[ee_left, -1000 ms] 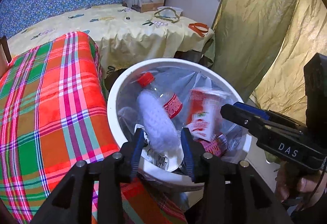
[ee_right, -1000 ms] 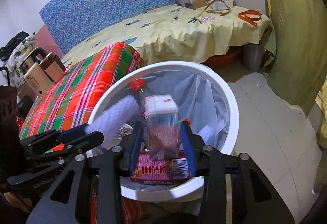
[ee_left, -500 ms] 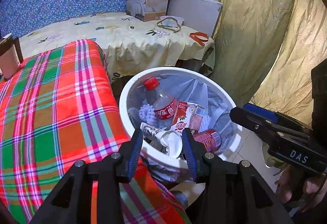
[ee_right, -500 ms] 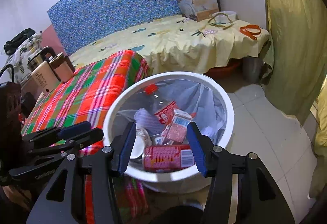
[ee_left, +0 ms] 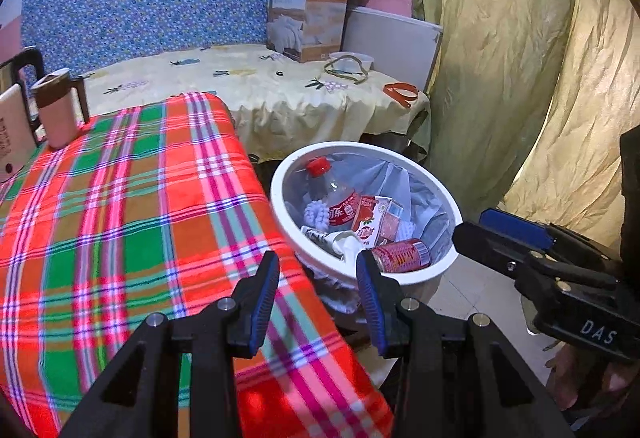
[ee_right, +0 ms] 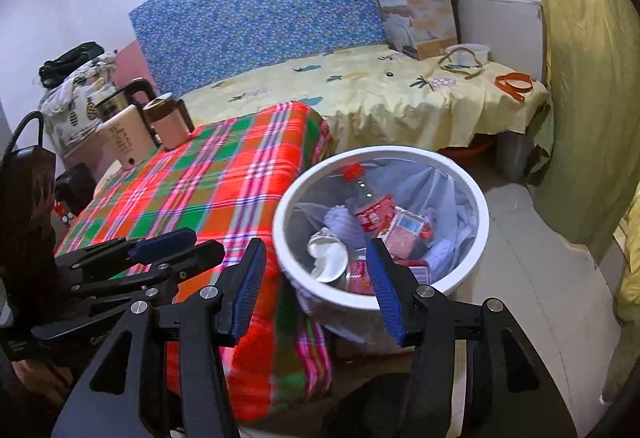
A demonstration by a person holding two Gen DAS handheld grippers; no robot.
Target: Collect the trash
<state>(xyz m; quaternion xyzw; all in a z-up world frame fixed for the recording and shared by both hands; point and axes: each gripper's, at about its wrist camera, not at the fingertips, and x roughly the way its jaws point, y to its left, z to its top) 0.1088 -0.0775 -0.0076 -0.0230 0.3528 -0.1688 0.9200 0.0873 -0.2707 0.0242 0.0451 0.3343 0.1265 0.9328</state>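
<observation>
A white trash bin (ee_left: 416, 278) with a clear liner stands on the floor beside the plaid-covered table (ee_left: 132, 218); it also shows in the right wrist view (ee_right: 478, 238). Inside lie a cola bottle with a red cap (ee_left: 334, 194), a red-and-white carton (ee_left: 378, 224), a red can (ee_left: 402, 256), a crushed paper cup (ee_right: 328, 258) and white crumpled material (ee_left: 314, 214). My left gripper (ee_left: 318, 280) is open and empty, above the table edge near the bin. My right gripper (ee_right: 316, 278) is open and empty, in front of the bin.
A pink mug (ee_left: 58, 110) and a beige box (ee_right: 122, 136) stand on the plaid table's far end. A bed with a yellow sheet (ee_left: 256, 86) carries a cardboard box (ee_left: 306, 20), a bowl (ee_left: 352, 60) and an orange strap (ee_left: 400, 92). A yellow curtain (ee_left: 520, 78) hangs at right.
Both grippers let go of their trash, the white wad and the carton, which dropped into the bin. Both grippers then opened wider and pulled back and up from the bin.
</observation>
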